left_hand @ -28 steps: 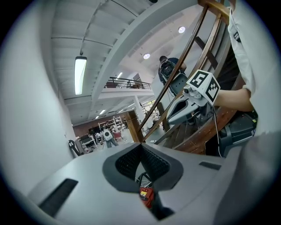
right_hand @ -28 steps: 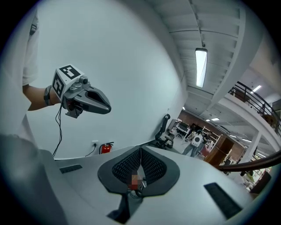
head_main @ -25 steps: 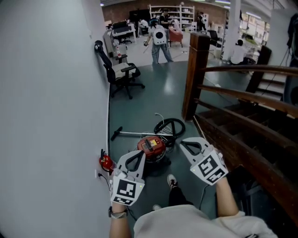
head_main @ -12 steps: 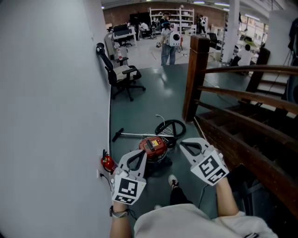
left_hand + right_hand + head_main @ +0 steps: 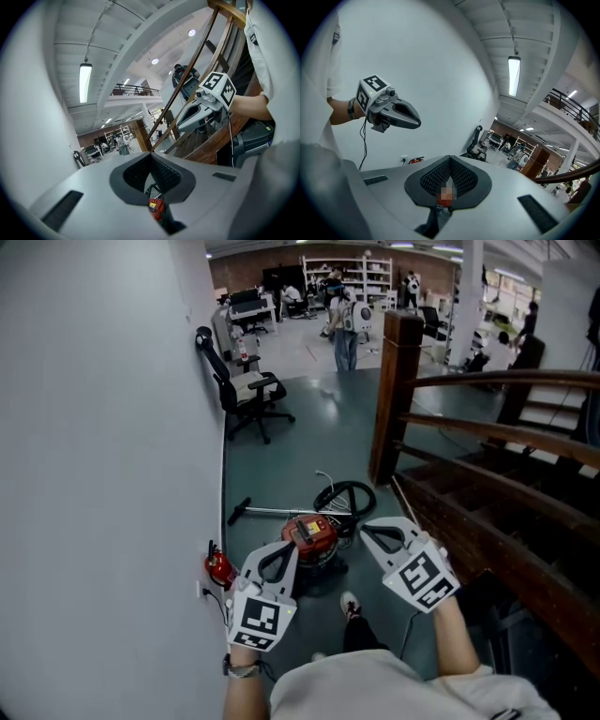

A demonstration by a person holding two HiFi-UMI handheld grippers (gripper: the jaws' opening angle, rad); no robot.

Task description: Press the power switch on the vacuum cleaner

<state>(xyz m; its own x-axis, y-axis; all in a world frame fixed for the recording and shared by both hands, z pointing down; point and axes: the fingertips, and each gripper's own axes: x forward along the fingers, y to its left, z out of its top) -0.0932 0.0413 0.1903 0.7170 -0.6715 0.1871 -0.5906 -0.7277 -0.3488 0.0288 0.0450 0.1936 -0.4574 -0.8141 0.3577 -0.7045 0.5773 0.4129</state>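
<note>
The red vacuum cleaner lies on the grey floor below me, with its black hose coiled behind it and its wand stretched to the left. My left gripper hangs in the air over the cleaner's left side, its jaws shut with nothing in them. My right gripper hovers to the cleaner's right, also shut and empty. Neither touches the cleaner. In the left gripper view, the vacuum cleaner shows red and small in the gap below the closed tips, and the right gripper floats beyond.
A white wall runs along the left, with a red fire extinguisher at its foot. A wooden stair post and railing close off the right. An office chair stands further ahead. My shoe is just short of the cleaner. People stand far off.
Both grippers have stayed almost in place and shut. A distant person has walked across the far floor.
</note>
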